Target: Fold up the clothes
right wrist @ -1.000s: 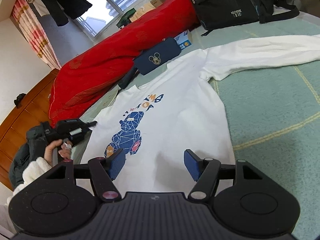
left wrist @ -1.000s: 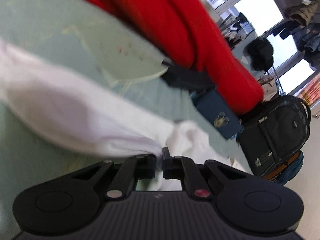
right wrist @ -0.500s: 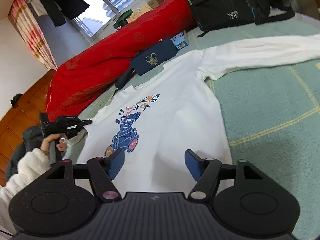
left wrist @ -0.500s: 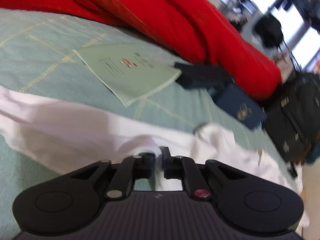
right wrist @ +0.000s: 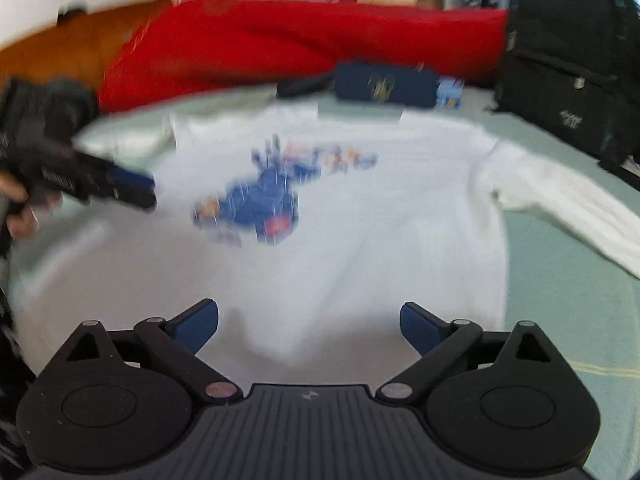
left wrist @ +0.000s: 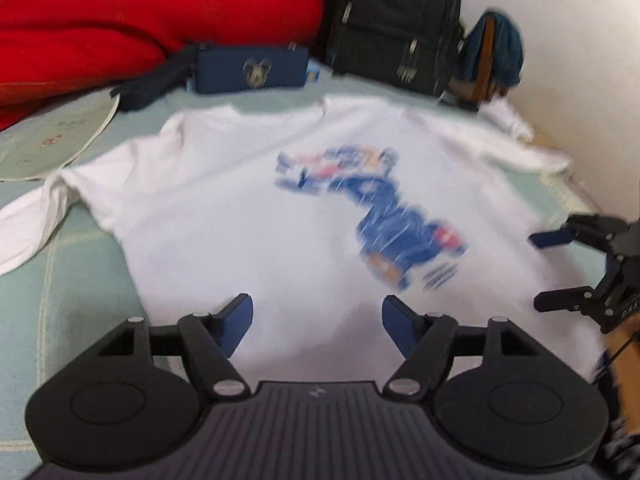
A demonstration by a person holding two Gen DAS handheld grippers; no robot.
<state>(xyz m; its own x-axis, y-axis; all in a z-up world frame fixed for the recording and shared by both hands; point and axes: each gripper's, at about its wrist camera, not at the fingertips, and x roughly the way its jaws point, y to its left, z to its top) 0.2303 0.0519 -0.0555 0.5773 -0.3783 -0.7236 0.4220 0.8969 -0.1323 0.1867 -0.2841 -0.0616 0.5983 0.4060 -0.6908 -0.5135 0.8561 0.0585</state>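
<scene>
A white sweatshirt (left wrist: 248, 216) with a blue printed figure (left wrist: 392, 216) lies front up on the pale green bedspread (left wrist: 72, 280). One sleeve (left wrist: 28, 232) trails off to the left and the other sleeve (right wrist: 560, 208) stretches right. My left gripper (left wrist: 318, 318) is open just above the lower part of the shirt, holding nothing. My right gripper (right wrist: 308, 316) is open too, over the hem area, empty. Each gripper shows in the other's view: the right gripper (left wrist: 538, 272) at the right edge, the left gripper (right wrist: 148, 190) in a hand at the left. Both views are motion-blurred.
A red quilt (left wrist: 120, 32) runs along the far side. In front of it lie a navy pouch (left wrist: 252, 70) and a dark flat item (left wrist: 152, 86). A black backpack (left wrist: 396, 24) stands at the far right. A printed paper sheet (left wrist: 52, 140) lies beside the shirt's left shoulder.
My left gripper was shut on white sleeve fabric; it has let go, opened and swung round to face the shirt's front. The right gripper stayed open and turned toward the chest print.
</scene>
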